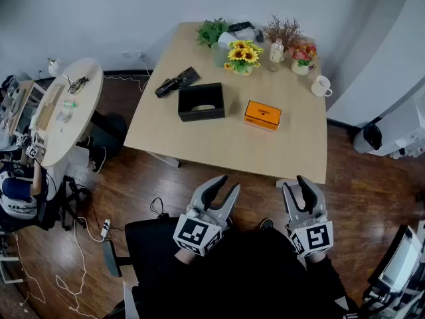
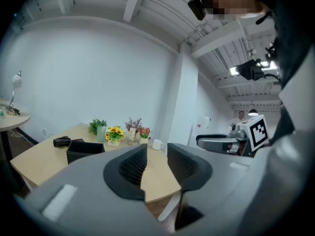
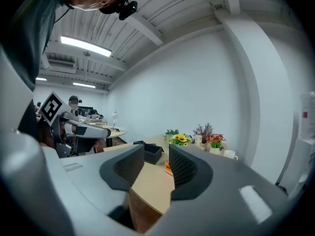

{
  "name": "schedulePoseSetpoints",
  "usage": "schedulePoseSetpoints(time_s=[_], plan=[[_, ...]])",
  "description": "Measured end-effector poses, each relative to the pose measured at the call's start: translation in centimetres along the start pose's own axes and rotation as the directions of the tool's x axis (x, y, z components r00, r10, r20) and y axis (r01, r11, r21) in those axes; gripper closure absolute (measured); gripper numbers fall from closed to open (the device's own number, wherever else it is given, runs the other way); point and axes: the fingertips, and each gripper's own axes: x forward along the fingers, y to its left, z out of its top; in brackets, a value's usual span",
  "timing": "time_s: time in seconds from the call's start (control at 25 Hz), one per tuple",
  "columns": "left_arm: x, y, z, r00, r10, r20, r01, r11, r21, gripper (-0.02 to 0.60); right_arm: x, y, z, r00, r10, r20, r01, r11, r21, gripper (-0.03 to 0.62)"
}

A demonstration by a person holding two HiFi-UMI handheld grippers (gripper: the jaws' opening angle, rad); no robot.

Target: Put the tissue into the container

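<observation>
A black open-topped container (image 1: pixel 201 102) stands on the wooden table (image 1: pixel 219 145), left of centre, with something pale lying inside it. To its right lies an orange packet (image 1: pixel 262 114). Both grippers hover well short of the table's near edge, above the person's dark lap. My left gripper (image 1: pixel 226 185) and right gripper (image 1: pixel 295 183) are shut, jaws close together and empty. The left gripper view looks past the left gripper (image 2: pixel 156 154) to the container (image 2: pixel 83 149). In the right gripper view the right gripper (image 3: pixel 156 159) frames the container (image 3: pixel 150 154) and the orange packet (image 3: pixel 169 167).
At the table's far edge stand a sunflower pot (image 1: pixel 243 57), other plants and a small bottle. A white mug (image 1: pixel 321 86) sits far right, a black pouch (image 1: pixel 176 82) far left. A round side table (image 1: pixel 70 108) stands left; cables lie on the floor.
</observation>
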Motion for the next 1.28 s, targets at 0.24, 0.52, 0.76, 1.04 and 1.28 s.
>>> schedulePoseSetpoints(time_s=[0.24,0.52,0.76,1.04,1.28], plan=[[0.0,5.5,-0.6,1.000,0.002,-0.013,-0.002,1.000,-0.003,0.469,3.3,0.4,-0.9,0.998,-0.039,-0.048,0.038,0.999,-0.029,0.445],[3.7,8.6,-1.3,0.996,0.059,-0.069,-0.057,0.998,0.031,0.465,7.5,-3.4,-3.0,0.995,-0.023,-0.093,0.022,1.000,-0.010,0.445],[8.4,9.8,-0.6,0.984,0.124,-0.127,-0.113,0.990,0.088,0.414,13.3,-7.9,-4.0,0.997,0.027,-0.077,-0.024,0.999,0.029,0.439],[16.3,12.0,-2.1,0.961,0.157,-0.229,-0.120,0.978,0.169,0.382,18.8,-12.0,-6.9,0.988,0.098,-0.121,-0.093,0.995,0.045,0.428],[21.3,13.7,-4.5,0.943,0.116,-0.312,-0.056,0.979,0.195,0.334,22.4,-13.4,-10.7,0.972,0.114,-0.207,-0.102,0.992,0.070,0.407]])
